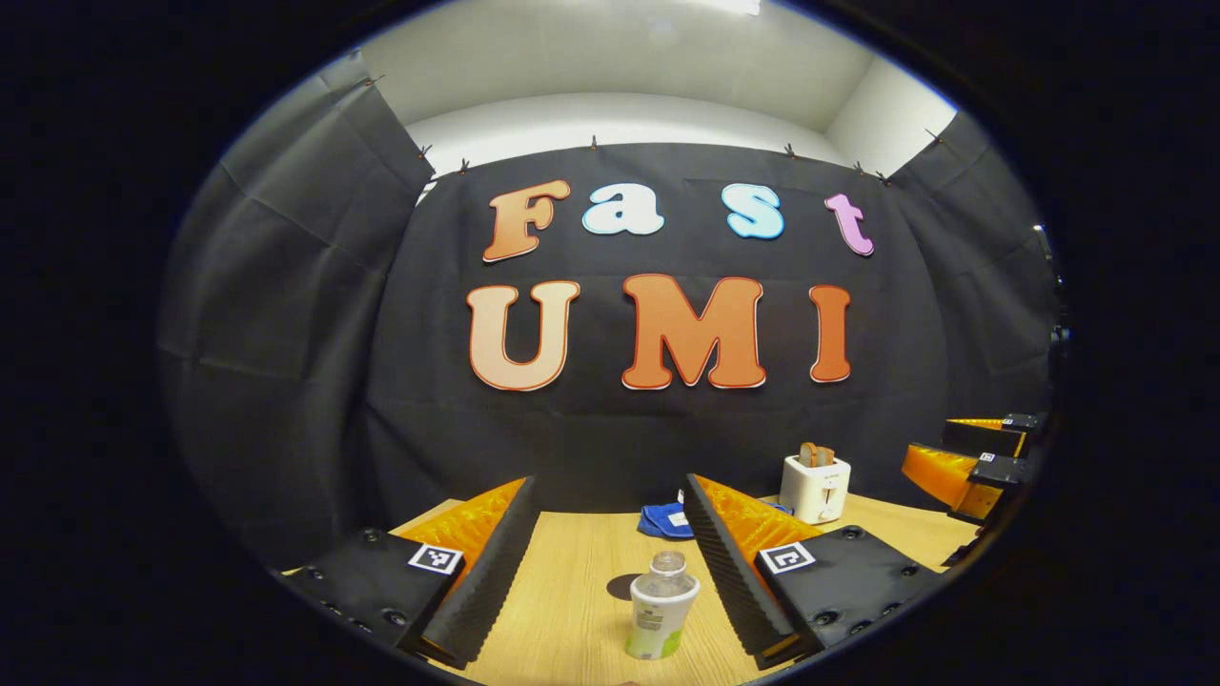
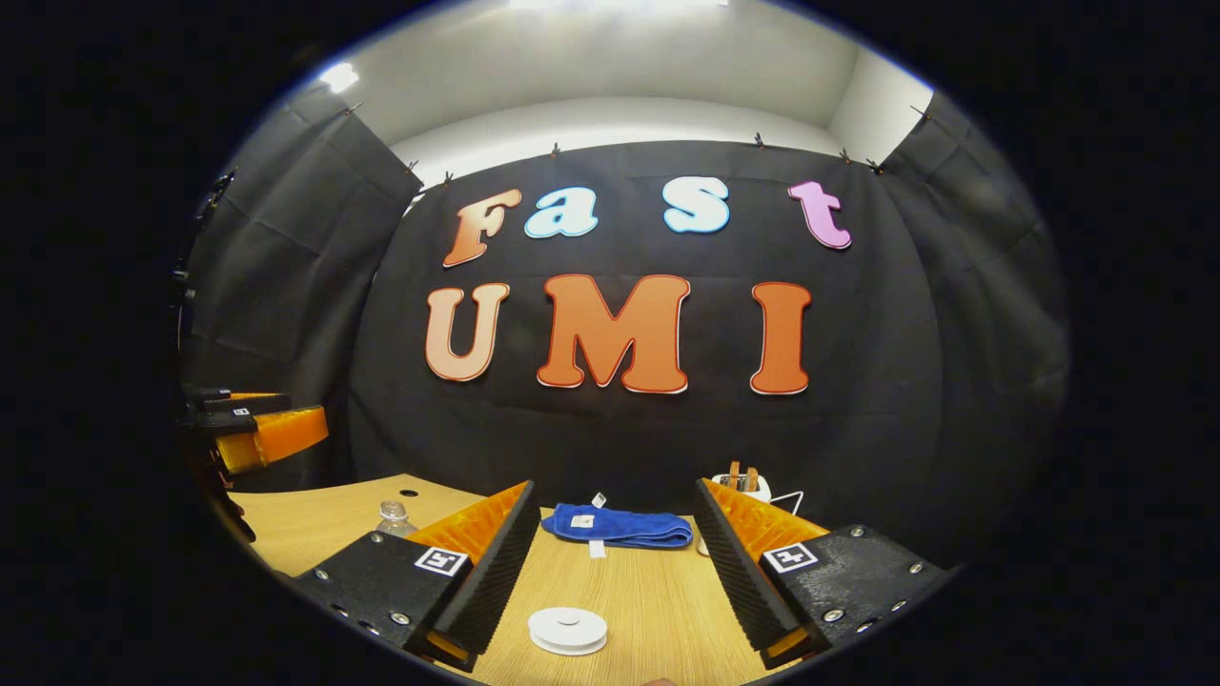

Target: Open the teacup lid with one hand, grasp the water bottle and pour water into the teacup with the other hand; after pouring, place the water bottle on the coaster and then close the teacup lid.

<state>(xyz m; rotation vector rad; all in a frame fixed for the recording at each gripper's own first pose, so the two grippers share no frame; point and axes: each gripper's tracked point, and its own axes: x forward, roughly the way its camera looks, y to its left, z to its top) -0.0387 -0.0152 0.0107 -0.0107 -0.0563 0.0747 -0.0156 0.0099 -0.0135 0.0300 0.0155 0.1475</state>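
Pale wood grain runs across the desk, and on it, near the front edge, a clear water bottle stands upright with no cap on its neck and a light label round its body. The left gripper hangs over it with its fingers spread wide, the bottle between them and touching neither. Toward the back edge lies a folded blue cloth, and a white toaster with slices in its slots stands near the back right corner.

In the right gripper view, the right gripper is also spread open, above a round white teacup lid near the front edge. I cannot tell whether the cup sits beneath it. The left gripper appears again at the desk's left side.
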